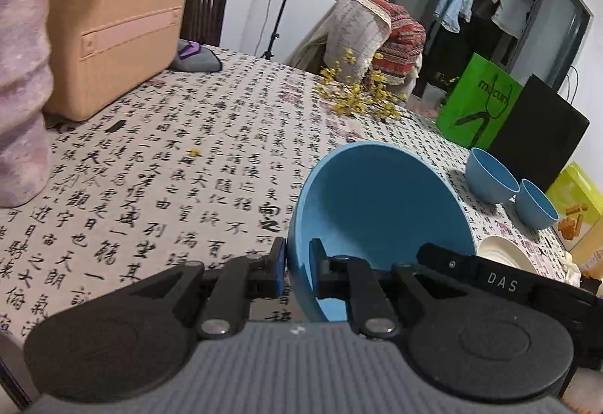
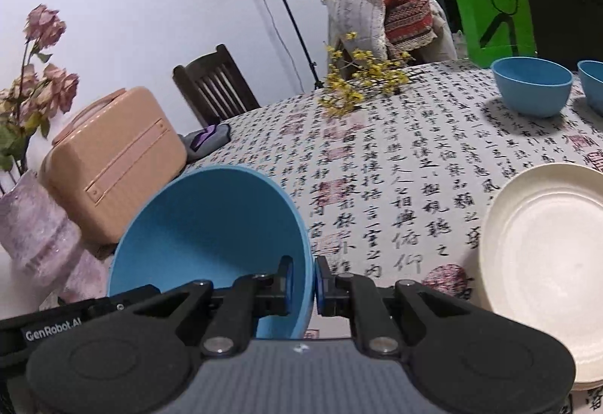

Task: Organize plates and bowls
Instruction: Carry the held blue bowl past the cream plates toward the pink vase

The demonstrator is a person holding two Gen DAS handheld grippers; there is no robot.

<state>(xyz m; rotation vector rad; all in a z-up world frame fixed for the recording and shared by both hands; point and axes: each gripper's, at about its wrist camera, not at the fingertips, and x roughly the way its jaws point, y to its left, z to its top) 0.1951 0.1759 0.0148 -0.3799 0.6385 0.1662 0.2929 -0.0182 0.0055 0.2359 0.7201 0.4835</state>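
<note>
Task looking partly done: two small blue bowls (image 2: 533, 86) sitting unstacked far beyond fingers, cream plates (image 2: 542, 244) lying right of right gripper (image 2: 303, 286). Both it and left gripper (image 1: 297, 271) clamping rim of large blue bowl (image 1: 377, 210), wall pinched between fingers, bowl tilting above tabletop (image 1: 188, 158).

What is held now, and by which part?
One big blue bowl, held by both: the left gripper and the right gripper each pinch its rim wall on opposite sides.
</note>
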